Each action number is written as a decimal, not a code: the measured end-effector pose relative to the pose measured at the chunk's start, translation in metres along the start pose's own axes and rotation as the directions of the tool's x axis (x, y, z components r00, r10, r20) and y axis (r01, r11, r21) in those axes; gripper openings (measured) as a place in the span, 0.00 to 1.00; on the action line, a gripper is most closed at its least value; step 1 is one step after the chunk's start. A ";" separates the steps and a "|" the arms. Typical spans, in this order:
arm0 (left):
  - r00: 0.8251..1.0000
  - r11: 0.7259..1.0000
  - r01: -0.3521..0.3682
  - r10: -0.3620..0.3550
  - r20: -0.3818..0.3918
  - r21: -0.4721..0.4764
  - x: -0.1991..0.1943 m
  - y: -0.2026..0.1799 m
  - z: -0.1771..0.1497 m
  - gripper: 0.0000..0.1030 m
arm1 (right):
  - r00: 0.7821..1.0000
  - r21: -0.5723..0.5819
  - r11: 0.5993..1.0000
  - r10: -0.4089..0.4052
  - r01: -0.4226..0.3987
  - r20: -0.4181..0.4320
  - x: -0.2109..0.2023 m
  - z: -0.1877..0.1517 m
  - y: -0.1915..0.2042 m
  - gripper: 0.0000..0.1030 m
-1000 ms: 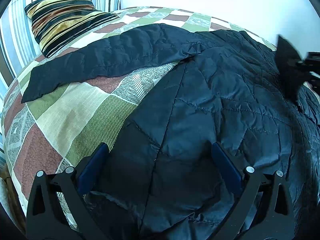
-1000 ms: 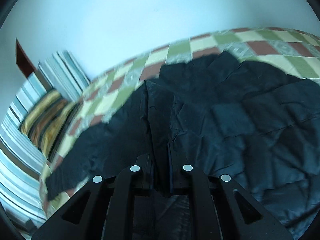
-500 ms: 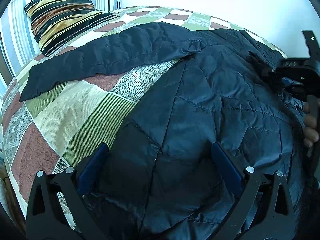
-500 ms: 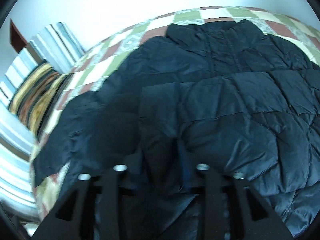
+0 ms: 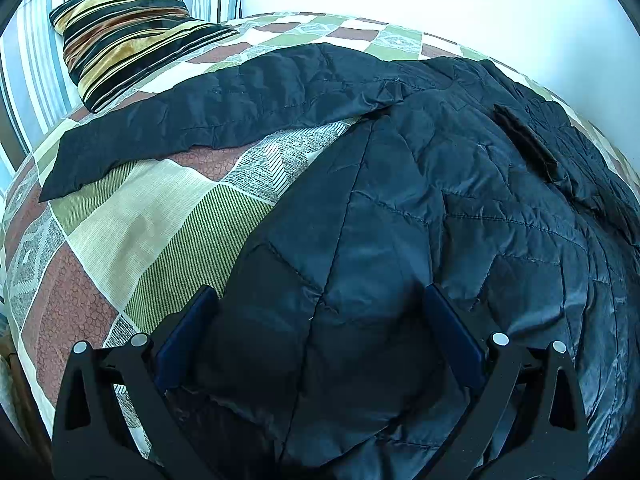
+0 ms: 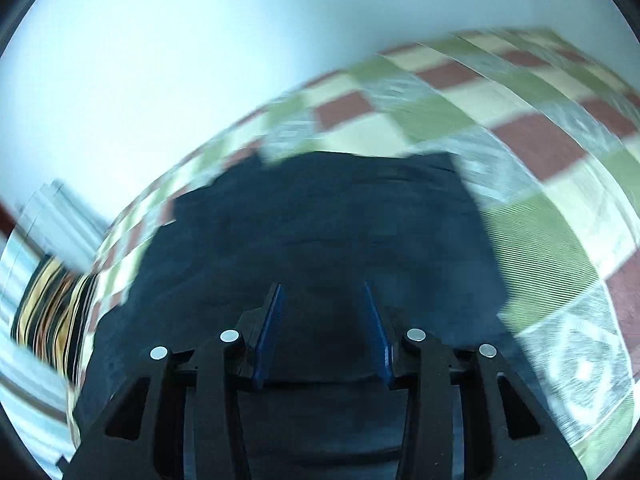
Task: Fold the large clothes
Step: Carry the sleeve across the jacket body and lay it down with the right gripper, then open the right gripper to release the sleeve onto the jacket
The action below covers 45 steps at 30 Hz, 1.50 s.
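Folding has barely begun: the jacket (image 5: 400,220) lies spread on the bed (image 5: 132,240), one sleeve (image 5: 224,108) stretched ahead-left of the gaping left tongs (image 5: 320,308); the right tongs (image 6: 322,300) gape too, empty.

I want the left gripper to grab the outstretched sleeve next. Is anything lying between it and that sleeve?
Nothing visible. The left gripper is open over the jacket; only bare bedspread separates it from the sleeve. The pillow lies beyond.
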<state>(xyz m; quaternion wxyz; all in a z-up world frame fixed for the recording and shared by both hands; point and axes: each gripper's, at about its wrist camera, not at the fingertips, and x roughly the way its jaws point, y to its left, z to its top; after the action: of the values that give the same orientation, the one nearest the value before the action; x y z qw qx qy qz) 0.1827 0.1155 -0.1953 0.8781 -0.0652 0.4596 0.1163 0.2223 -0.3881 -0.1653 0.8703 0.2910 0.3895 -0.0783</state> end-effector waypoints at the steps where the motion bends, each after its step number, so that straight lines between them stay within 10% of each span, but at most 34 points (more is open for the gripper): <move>1: 1.000 1.000 -0.002 0.002 0.000 0.001 0.000 0.000 0.000 0.98 | 1.000 0.018 1.000 -0.004 0.004 -0.011 0.004 0.000 -0.013 0.39; 18: 1.000 1.000 -0.015 0.015 -0.006 0.005 0.004 -0.002 -0.001 0.98 | 0.998 -0.001 1.000 -0.021 0.021 -0.054 0.045 -0.018 -0.042 0.33; 45: 1.000 1.000 -0.016 0.016 -0.006 0.003 0.004 -0.003 -0.002 0.98 | 0.982 -0.011 0.984 -0.176 0.178 0.069 -0.044 -0.042 -0.057 0.45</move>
<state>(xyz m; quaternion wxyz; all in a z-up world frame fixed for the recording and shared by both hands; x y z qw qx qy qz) 0.1839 0.1129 -0.1999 0.8759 -0.0603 0.4627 0.1225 0.1448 -0.4154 -0.1807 0.8750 0.2449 0.3850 -0.1617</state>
